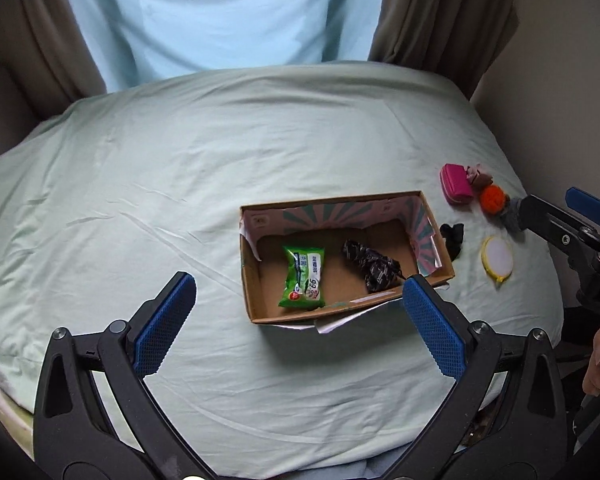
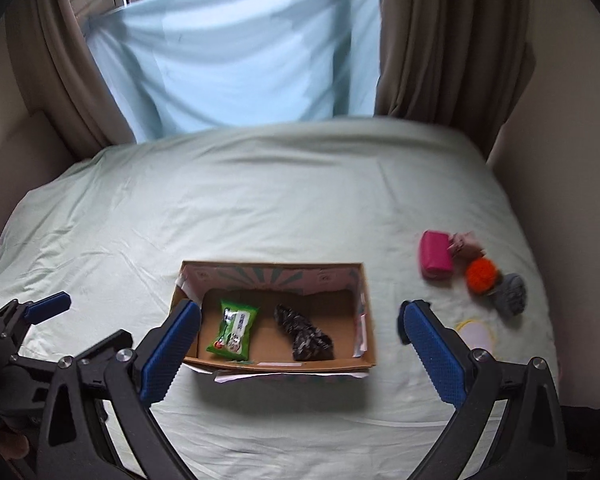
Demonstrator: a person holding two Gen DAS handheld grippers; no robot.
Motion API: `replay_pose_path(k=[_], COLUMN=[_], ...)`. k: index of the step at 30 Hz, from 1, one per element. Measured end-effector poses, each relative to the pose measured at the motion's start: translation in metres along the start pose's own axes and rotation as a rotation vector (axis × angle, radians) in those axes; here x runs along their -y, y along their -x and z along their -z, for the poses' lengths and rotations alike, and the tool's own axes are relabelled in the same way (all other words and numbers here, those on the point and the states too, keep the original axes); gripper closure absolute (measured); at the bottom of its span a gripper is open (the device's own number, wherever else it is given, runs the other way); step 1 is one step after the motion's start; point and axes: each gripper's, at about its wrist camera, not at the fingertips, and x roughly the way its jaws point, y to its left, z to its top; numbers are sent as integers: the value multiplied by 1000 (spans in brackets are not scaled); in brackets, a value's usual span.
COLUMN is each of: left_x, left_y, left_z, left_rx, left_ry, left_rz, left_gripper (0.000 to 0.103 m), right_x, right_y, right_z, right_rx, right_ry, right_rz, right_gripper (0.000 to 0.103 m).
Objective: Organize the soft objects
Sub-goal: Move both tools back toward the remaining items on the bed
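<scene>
Nearest me: my left gripper (image 1: 298, 316), jaws spread wide, empty, above the bed sheet (image 1: 140, 200). My right gripper (image 2: 300, 344), likewise spread and empty. Next: cardboard box (image 1: 396, 200) on the sheet, holding a green packet (image 1: 304, 278) and a dark patterned cloth (image 1: 370, 266), apart. Right of the box: black cloth (image 1: 452, 236), yellow-rimmed round pad (image 1: 497, 258), grey sock (image 2: 510, 294), orange ball (image 1: 493, 198), pink pouch (image 1: 456, 184). Farthest: brown curtains (image 2: 440, 40).
</scene>
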Motion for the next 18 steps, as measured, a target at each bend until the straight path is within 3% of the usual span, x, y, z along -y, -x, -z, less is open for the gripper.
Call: replay_pose_path(k=[10,18], left_x=[21,69], left_y=[62,78], left_z=[5,-9], left_rx=[109,167], left_ry=[14,20], left_rz=[41,74], left_gripper=[0,0], right_x=[30,86], right_y=[71,100], right_z=[25,31], right_rx=[119,191], right_ry=[-39,-61], right_rz=[54,91], right_gripper=[2,2])
